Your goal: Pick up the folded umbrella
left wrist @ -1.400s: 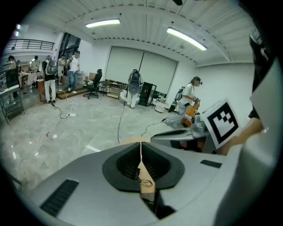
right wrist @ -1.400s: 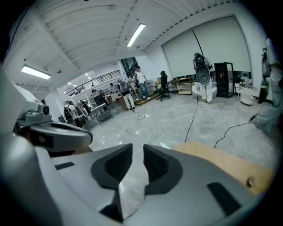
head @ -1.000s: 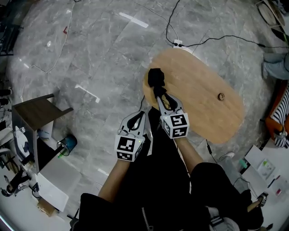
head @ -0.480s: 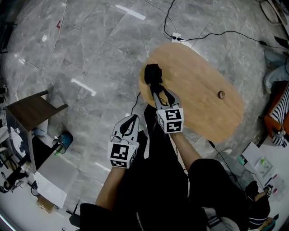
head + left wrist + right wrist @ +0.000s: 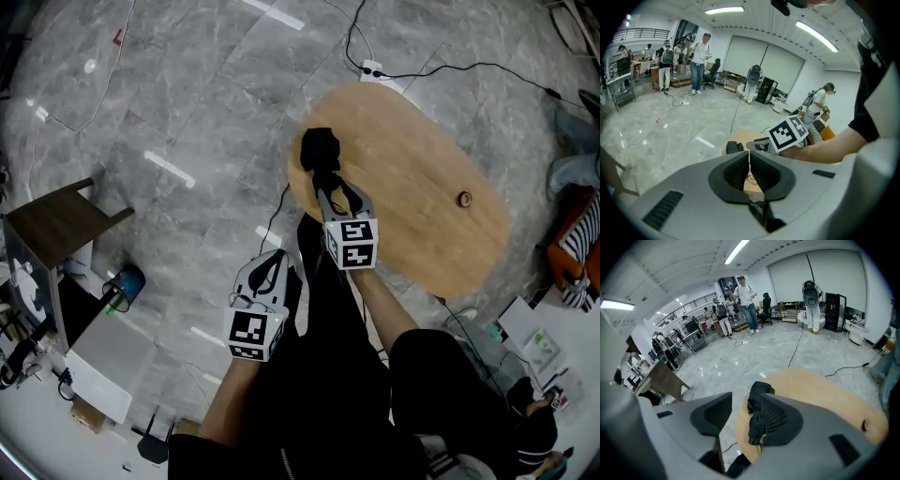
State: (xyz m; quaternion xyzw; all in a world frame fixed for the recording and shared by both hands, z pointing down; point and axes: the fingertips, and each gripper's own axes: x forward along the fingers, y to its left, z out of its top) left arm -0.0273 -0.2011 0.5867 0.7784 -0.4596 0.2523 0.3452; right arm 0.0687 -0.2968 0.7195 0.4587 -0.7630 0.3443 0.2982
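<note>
The folded black umbrella (image 5: 319, 150) lies on the left end of the oval wooden table (image 5: 422, 187). My right gripper (image 5: 330, 183) reaches over the table's near edge to the umbrella's near end. Its jaws have just been opening. In the right gripper view the umbrella (image 5: 759, 391) lies between the open jaws of the right gripper (image 5: 745, 399), close against the right pad and apart from the left one. My left gripper (image 5: 272, 255) hangs off the table over the floor, shut with nothing in it; the left gripper (image 5: 749, 157) shows its pads almost touching.
A small round thing (image 5: 460, 199) sits on the table's far right part. A dark side table (image 5: 61, 225) stands at the left. Cables and a power strip (image 5: 372, 67) lie on the grey floor. Several people stand far off (image 5: 698, 61).
The right gripper's jaws stand wider apart around the umbrella than before. The left gripper has drawn back and down, away from the table's edge.
</note>
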